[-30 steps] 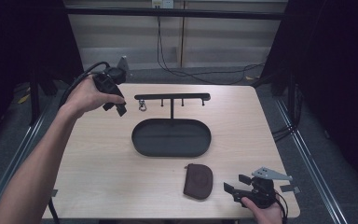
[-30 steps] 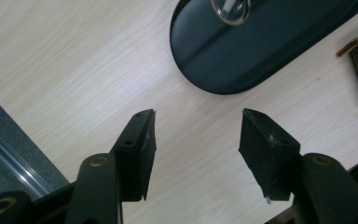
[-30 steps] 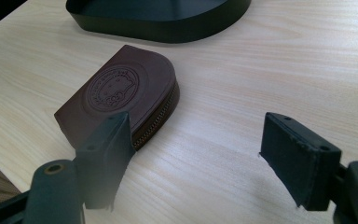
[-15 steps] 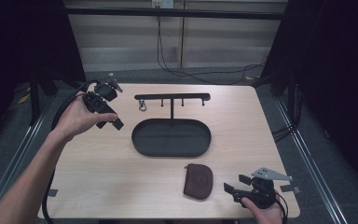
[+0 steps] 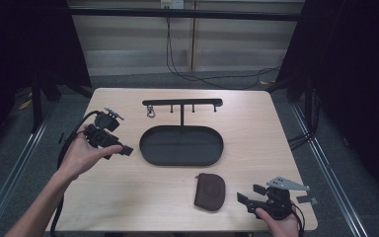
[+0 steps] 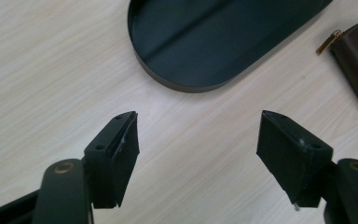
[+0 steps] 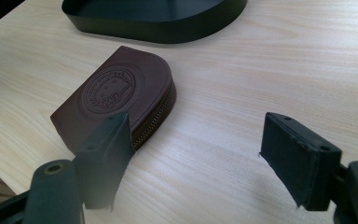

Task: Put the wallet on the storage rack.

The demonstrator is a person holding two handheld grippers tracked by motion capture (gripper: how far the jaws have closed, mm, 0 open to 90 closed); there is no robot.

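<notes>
A person stood at the near edge of a light wooden table (image 5: 128, 197), holding a two-jaw gripper in each hand. The left gripper (image 5: 127, 150) was over the left part of the table, just left of a black oval tray (image 5: 150, 150) that lay at the middle. Its jaws had just been opening and stood released, wide apart, with only bare wood between them in the left gripper view (image 6: 196, 154). In that view the tray's rounded end (image 6: 186, 86) lay just beyond the jaws, apart from them.

A black T-shaped stand (image 5: 181, 103) rose from the far side of the tray, its crossbar carrying small hooks, and a small metal key ring (image 5: 150, 113) hung from the hook nearest the left end.

A brown leather coin pouch (image 5: 209, 191) lay flat on the table near the front edge, just nearer than the tray and to its right, clear of the rim. In the right gripper view the pouch (image 7: 116, 102) showed a round embossed emblem and a zip along its edge.

The right gripper (image 5: 246, 200) rested low at the near right corner, just right of the pouch, pointing toward it. Its jaws were released and wide, gripping nothing; the pouch lay just beyond its left jaw.
</notes>
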